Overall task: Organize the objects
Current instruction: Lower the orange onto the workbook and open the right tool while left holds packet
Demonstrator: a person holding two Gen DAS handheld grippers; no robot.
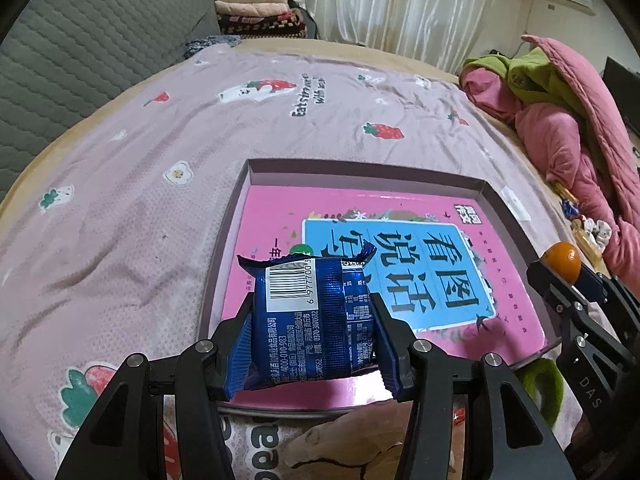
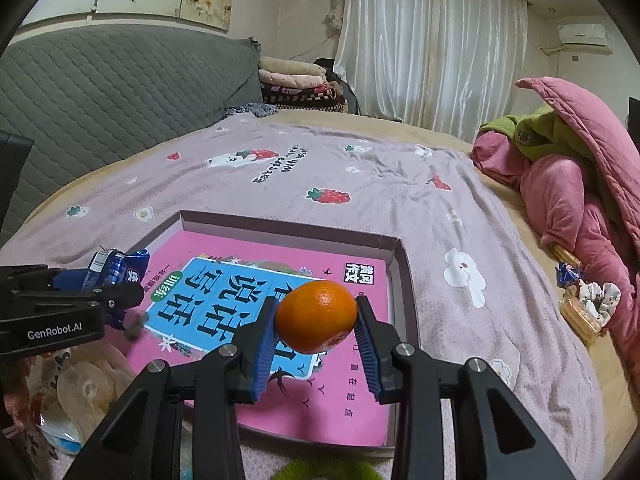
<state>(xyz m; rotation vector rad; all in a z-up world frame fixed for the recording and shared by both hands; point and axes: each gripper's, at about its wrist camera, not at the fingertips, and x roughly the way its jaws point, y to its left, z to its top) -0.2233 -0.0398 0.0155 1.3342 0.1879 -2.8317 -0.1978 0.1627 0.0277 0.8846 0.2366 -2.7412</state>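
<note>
left wrist view: the left gripper [image 1: 314, 332] has its fingers [image 1: 240, 336] closed on a blue snack packet [image 1: 310, 316], barcode side up, held above the near left part of a shallow tray [image 1: 360, 170] that lies on the bed [image 1: 120, 184]. beneath and beyond the fingers only a pink book [image 1: 420, 256] lies in the tray, so the packet is not yet set down. to the right, the right gripper [image 1: 560, 276] holds an orange [image 1: 563, 261]

right wrist view: the right gripper [image 2: 316, 332] has its fingers [image 2: 370, 344] clamped on the orange [image 2: 316, 316], above the book [image 2: 248, 280] in the tray [image 2: 280, 224]. left of the fingers, the left gripper [image 2: 104, 288] carries the packet [image 2: 116, 268]. far to the right, a few small items [image 2: 580, 300] lie on the bed [image 2: 480, 240] outside the tray; i judge both held things and those remain to be placed
</note>
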